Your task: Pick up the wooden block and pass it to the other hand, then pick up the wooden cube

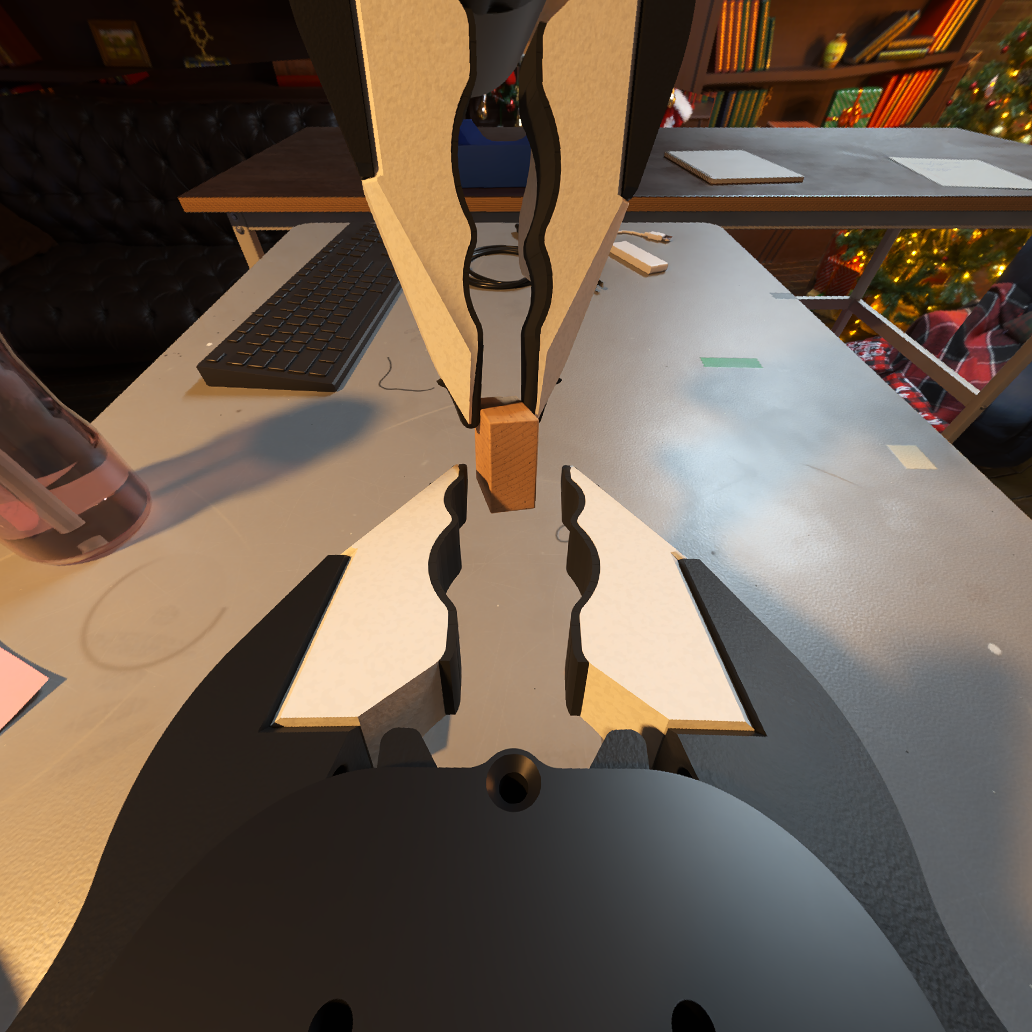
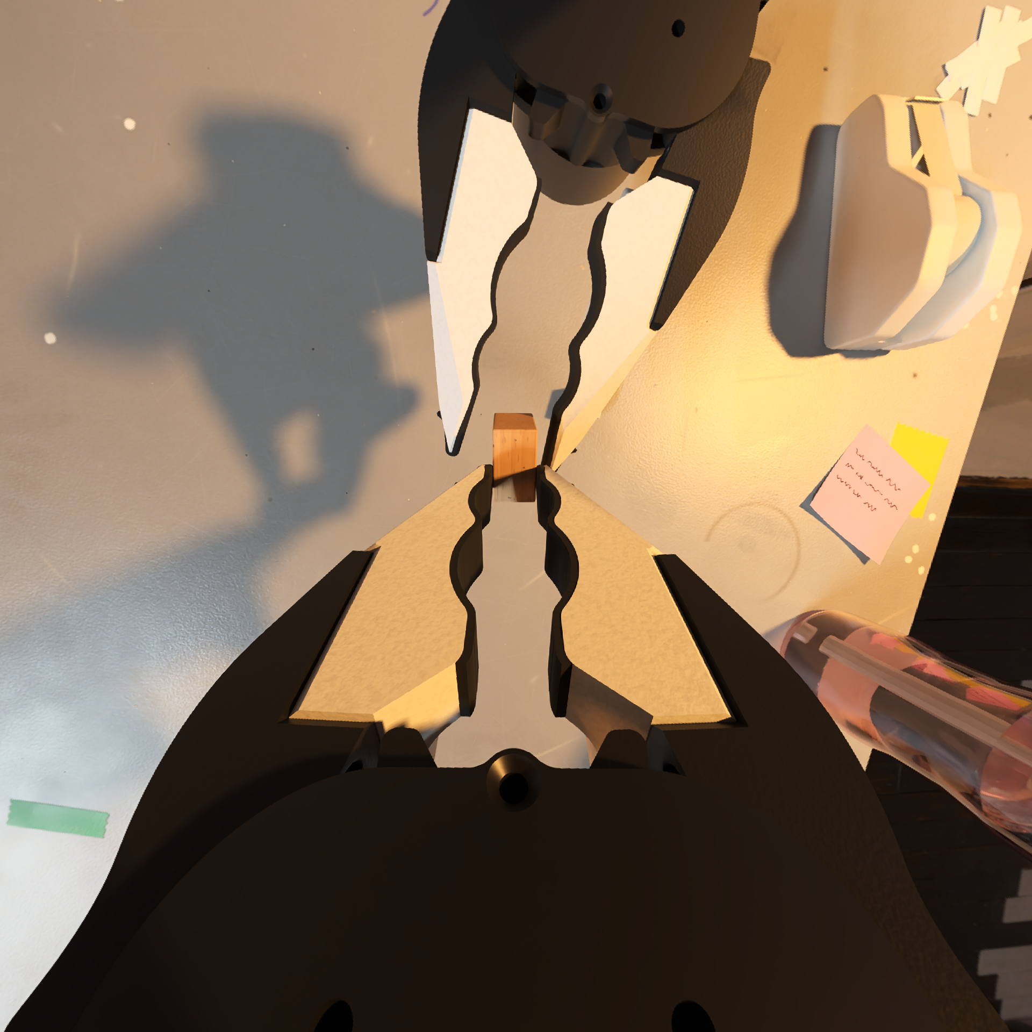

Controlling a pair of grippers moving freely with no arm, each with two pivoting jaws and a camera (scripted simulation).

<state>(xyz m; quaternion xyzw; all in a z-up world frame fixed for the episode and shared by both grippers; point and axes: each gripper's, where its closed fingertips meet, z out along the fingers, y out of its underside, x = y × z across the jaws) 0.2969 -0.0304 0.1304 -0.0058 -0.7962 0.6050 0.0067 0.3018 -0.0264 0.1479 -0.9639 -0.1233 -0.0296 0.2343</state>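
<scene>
Wooden block, orange-brown rectangular wood, hangs in the air above the grey desk, at 12 o'clock of both wrist views. Pickup looks done; handover mid-way, judging by both grippers meeting at the block. Wooden cube not seen, that pick is left. Right gripper, cream-padded black two-finger, is closed narrow on one end of the block, fingertips touching both sides. Left gripper, same build, is spread wider than the block, fingertips flanking its free end, apart from it, holding nothing. Pink clear bottle at 9 o'clock, black keyboard at 11.
</scene>
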